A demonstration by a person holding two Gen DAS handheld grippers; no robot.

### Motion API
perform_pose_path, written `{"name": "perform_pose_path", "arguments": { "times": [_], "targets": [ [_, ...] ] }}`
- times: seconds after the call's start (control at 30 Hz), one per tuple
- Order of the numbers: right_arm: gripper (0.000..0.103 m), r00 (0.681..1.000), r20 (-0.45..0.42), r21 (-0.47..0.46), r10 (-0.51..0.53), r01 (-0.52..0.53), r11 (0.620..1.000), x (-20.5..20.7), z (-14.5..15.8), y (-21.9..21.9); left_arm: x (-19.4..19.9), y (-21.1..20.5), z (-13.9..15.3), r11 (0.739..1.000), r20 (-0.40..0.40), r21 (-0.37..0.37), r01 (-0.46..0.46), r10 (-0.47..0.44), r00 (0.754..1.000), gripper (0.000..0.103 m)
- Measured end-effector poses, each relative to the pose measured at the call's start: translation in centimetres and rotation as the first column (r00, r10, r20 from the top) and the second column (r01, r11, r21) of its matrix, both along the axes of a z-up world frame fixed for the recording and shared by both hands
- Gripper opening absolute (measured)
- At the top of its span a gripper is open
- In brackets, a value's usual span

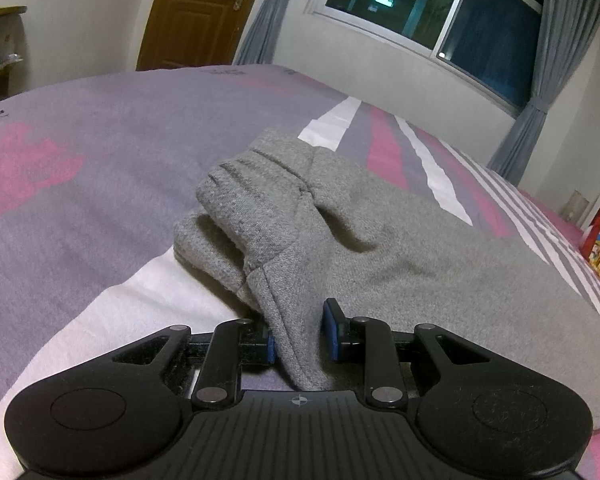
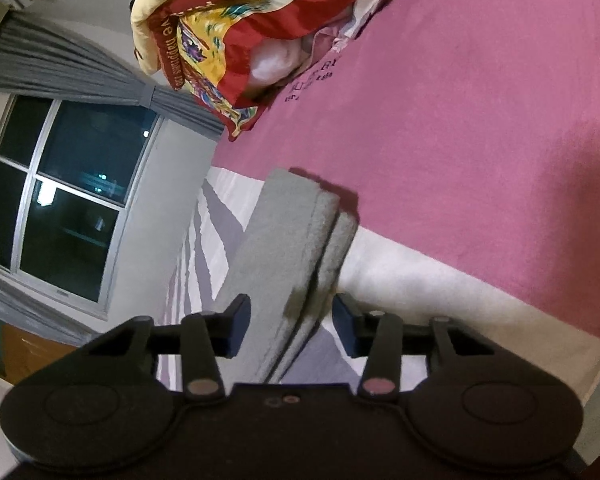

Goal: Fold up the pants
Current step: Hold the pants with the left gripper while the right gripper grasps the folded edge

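Note:
Grey knit pants (image 1: 380,248) lie on the bed, with the ribbed waistband bunched at the far left. A fold of the cloth runs between the blue pads of my left gripper (image 1: 300,332); the left pad touches the cloth and the right pad stands a little off it. In the right wrist view the stacked leg ends of the pants (image 2: 296,240) pass between the fingers of my right gripper (image 2: 292,324). Its jaws stand apart, with gaps on both sides of the cloth.
The bed sheet (image 1: 100,184) is grey, pink and white striped. A red and yellow patterned blanket (image 2: 228,32) lies piled on the pink part of the bed. A window (image 1: 432,4), grey curtains (image 1: 540,92) and a brown door (image 1: 196,12) are beyond the bed.

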State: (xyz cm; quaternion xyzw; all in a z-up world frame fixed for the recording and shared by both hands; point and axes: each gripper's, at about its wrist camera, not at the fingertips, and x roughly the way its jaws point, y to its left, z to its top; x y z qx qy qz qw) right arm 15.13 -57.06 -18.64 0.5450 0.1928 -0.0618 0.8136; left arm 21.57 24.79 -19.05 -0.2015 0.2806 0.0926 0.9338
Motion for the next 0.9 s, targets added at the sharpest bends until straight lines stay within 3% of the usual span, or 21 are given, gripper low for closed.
{"name": "perform_pose_path", "arguments": {
  "times": [0.1,0.27,0.33,0.37,0.53,0.6,0.63,0.7,0.77,0.9],
  "targets": [
    [0.038,1.0,-0.017,0.01,-0.009,0.009,1.0,1.1,-0.1,-0.4,0.0,0.1,0.0,1.0,0.001,-0.007,0.001,-0.001,1.0,0.026],
    [0.033,0.994,-0.102,-0.108,0.033,-0.044,0.993,4.3,1.2,0.0,0.1,0.2,-0.1,1.0,0.003,-0.011,0.0,0.0,1.0,0.026],
    [0.012,0.988,-0.15,-0.162,0.039,-0.064,0.985,5.6,2.0,0.3,0.1,0.3,-0.1,1.0,0.002,-0.01,0.001,-0.001,1.0,0.026],
    [0.01,0.988,-0.15,-0.186,0.045,-0.073,0.98,6.0,2.6,0.4,0.1,0.3,-0.1,1.0,0.002,-0.011,0.0,0.0,1.0,0.026],
    [0.009,0.994,0.031,-0.359,0.1,-0.082,0.93,4.9,7.5,2.2,0.1,0.2,-0.1,1.0,0.005,-0.01,0.001,-0.001,1.0,0.026],
    [0.009,0.994,0.057,-0.411,0.09,-0.058,0.91,4.1,7.2,2.3,0.1,0.2,-0.2,1.0,0.009,-0.013,0.001,-0.001,1.0,0.026],
    [0.009,0.998,0.0,-0.405,0.068,-0.062,0.912,4.3,6.0,1.8,0.1,0.2,-0.2,1.0,0.009,-0.014,0.002,-0.002,1.0,0.026],
    [0.007,0.981,-0.191,-0.242,0.033,-0.079,0.967,5.4,1.3,-0.1,0.1,0.3,-0.2,1.0,0.007,-0.016,0.004,-0.004,1.0,0.026],
    [0.007,0.99,-0.141,-0.174,0.017,-0.041,0.984,4.7,0.2,-0.6,0.1,0.3,-0.2,1.0,0.006,-0.017,0.005,-0.005,1.0,0.026],
    [0.009,0.986,-0.165,-0.203,0.027,-0.06,0.977,4.9,0.7,-0.1,0.1,0.3,-0.3,1.0,0.012,-0.018,0.003,-0.002,1.0,0.026]
  ]
}}
